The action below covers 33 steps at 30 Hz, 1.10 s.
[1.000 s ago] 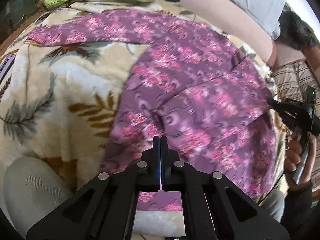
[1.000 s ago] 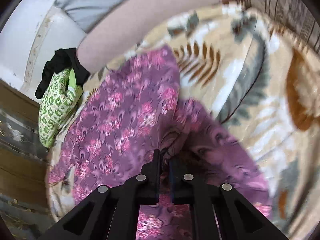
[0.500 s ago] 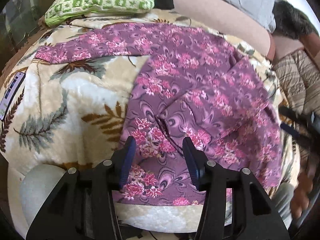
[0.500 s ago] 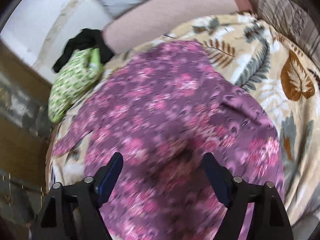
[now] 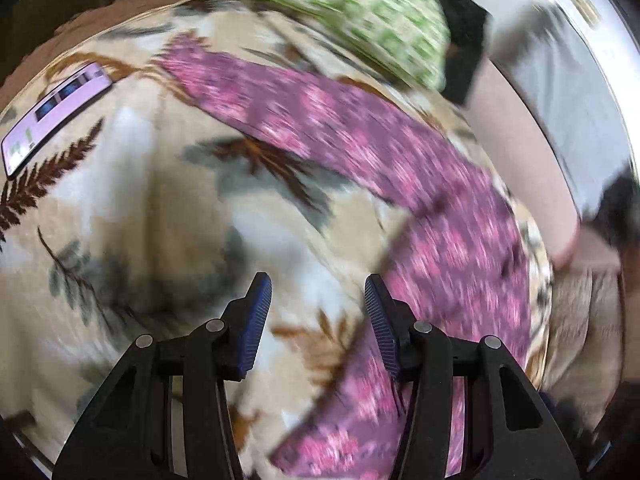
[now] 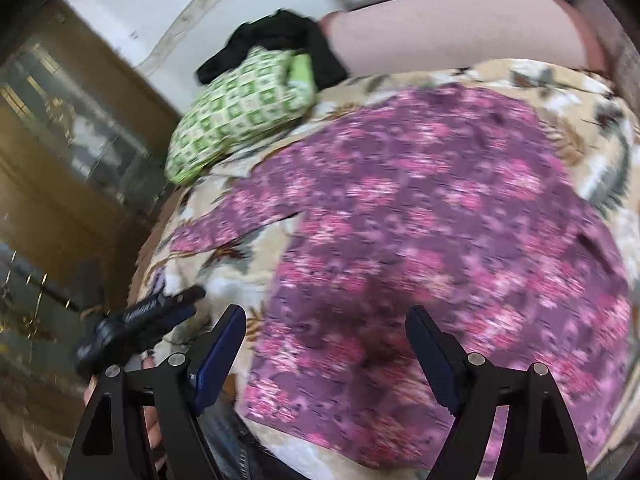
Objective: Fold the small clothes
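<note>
So the purple floral-print garment (image 6: 440, 240) is lying spread across the cream fleece blanket with the brown and grey leaf pattern (image 5: 140, 220), which is covering the bed. One long sleeve is stretching out toward the green-and-white checked pillow (image 6: 240, 108) at the far end, and the main body is sitting closer to the person, so my guess is that sleeve is what's getting folded in next.

The left hand-held gripper (image 5: 316, 320) is hovering over bare blanket just beside the garment's edge, fingers spread apart and holding nothing. The right hand-held gripper (image 6: 324, 352) is hanging over the near part of the garment, also wide apart with nothing between the pads. Both views are pretty smeared, so I'm reading this as both tools moving between grabs, not working the cloth right now.

From the right wrist view the left tool is poking in at the lower left, out past the garment's side, which makes sense if it's heading for the sleeve.

There's also a lilac phone-like slab (image 5: 56, 116) lying on the blanket well apart from the garment, and some black clothing (image 6: 276, 44) bunched behind the pillow
</note>
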Motion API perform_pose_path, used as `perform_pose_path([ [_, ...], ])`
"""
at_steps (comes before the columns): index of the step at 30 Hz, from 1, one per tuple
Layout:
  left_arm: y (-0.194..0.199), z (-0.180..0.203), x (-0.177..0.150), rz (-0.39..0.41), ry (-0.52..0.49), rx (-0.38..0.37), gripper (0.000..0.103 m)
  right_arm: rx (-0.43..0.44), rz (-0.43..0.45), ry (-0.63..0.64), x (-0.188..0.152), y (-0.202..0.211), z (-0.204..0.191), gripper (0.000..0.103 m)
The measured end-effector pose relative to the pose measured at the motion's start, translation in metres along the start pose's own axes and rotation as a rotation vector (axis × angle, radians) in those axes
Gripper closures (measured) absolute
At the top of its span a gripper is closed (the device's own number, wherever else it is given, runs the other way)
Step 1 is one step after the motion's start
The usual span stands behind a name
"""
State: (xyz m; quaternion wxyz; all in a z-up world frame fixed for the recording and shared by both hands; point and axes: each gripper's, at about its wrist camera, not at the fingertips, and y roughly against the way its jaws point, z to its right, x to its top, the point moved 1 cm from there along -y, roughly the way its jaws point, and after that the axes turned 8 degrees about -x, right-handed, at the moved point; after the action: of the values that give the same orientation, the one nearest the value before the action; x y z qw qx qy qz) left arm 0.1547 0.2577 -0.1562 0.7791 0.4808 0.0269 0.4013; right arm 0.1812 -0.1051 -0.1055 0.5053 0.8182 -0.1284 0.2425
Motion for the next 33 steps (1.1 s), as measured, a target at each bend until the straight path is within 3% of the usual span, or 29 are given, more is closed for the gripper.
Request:
perform_pose_path([
  [5,-0.022,-0.055,0.065,0.037,0.158,0.081,0.054,0.056,-0.032,0.038,0.009,-0.033,-0.021,0.023],
  [9,-0.05,-0.083,0.11,0.032,0.226,0.061,0.055,0.078,-0.061,0.05,0.011,-0.055,-0.024,0.023],
  [13,-0.078,-0.107,0.135,0.003,0.343,0.07,0.054,0.088,-0.075,0.05,0.016,-0.069,-0.02,0.023],
  [16,-0.082,-0.111,0.143,0.033,0.403,0.088,0.054,0.102,-0.077,0.035,0.02,-0.073,-0.017,0.023],
  [20,-0.083,-0.104,0.159,0.082,0.386,0.1,0.054,0.109,-0.076,0.024,0.022,-0.074,-0.014,0.023],
  [24,-0.096,-0.109,0.169,0.049,0.387,0.128,0.054,0.11,-0.064,0.009,0.021,-0.068,-0.009,0.023],
  [26,-0.095,-0.104,0.177,0.069,0.344,0.187,0.071,0.111,-0.06,-0.001,0.022,-0.066,-0.007,0.023],
  [27,-0.096,-0.101,0.18,0.071,0.313,0.219,0.095,0.11,-0.056,-0.003,0.022,-0.064,-0.007,0.023],
  [30,-0.083,-0.09,0.18,0.105,0.267,0.211,0.094,0.104,-0.035,0.006,0.025,-0.057,-0.008,0.023],
  [33,-0.047,-0.046,0.17,0.222,0.096,0.214,0.094,0.102,-0.016,-0.004,0.028,-0.049,-0.004,0.023],
])
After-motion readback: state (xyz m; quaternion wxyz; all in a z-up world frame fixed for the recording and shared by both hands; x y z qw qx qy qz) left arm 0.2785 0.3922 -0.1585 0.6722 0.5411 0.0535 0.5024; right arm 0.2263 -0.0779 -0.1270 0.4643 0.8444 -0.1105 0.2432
